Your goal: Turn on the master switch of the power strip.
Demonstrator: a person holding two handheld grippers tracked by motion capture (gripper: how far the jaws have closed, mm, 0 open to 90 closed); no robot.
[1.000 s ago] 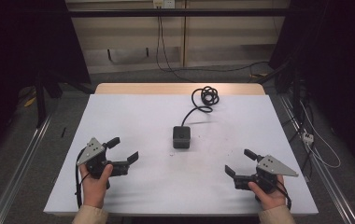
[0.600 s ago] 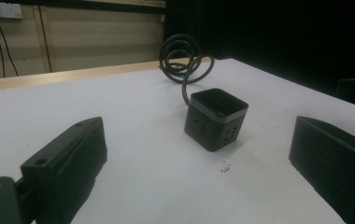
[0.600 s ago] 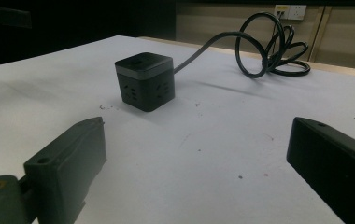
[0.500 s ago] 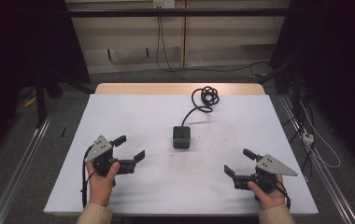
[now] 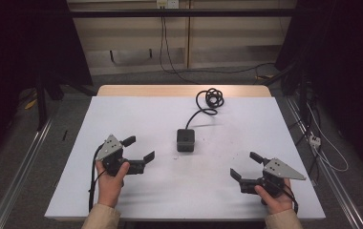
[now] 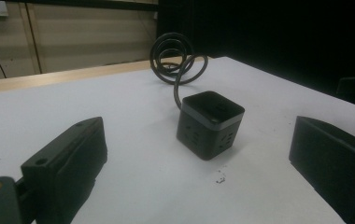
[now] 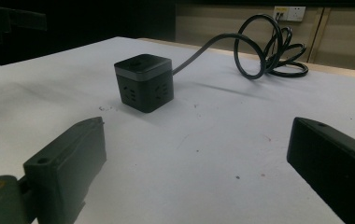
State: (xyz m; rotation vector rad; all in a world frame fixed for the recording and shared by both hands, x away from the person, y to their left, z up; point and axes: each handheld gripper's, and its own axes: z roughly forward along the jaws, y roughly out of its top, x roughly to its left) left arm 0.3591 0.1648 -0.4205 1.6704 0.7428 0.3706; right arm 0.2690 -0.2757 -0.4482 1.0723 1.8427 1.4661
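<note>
Both grippers are being held low over the white surface [image 5: 122, 119], jaws spread apart and gripping nothing. The left gripper [image 5: 138, 149] is being aimed toward the black socket cube [image 5: 186, 140], which is sitting ahead of it and slightly to its right, near but not touching. The right gripper [image 5: 247, 166] is being kept farther off, with the cube ahead and to its left, well apart. In the left gripper view the cube [image 6: 209, 123] is being framed between the open jaws, its cable [image 6: 175, 60] running away from it into a loose coil beyond. The likely step is being judged as a reach for the cube. Risks are being noted: the cube's smooth faces could slip out if the jaws are closed off-centre or on a corner; the cube could be pushed along the surface before being clamped; the stiff coiled cable [image 5: 211, 100] could drag or twist the cube once it is lifted.
</note>
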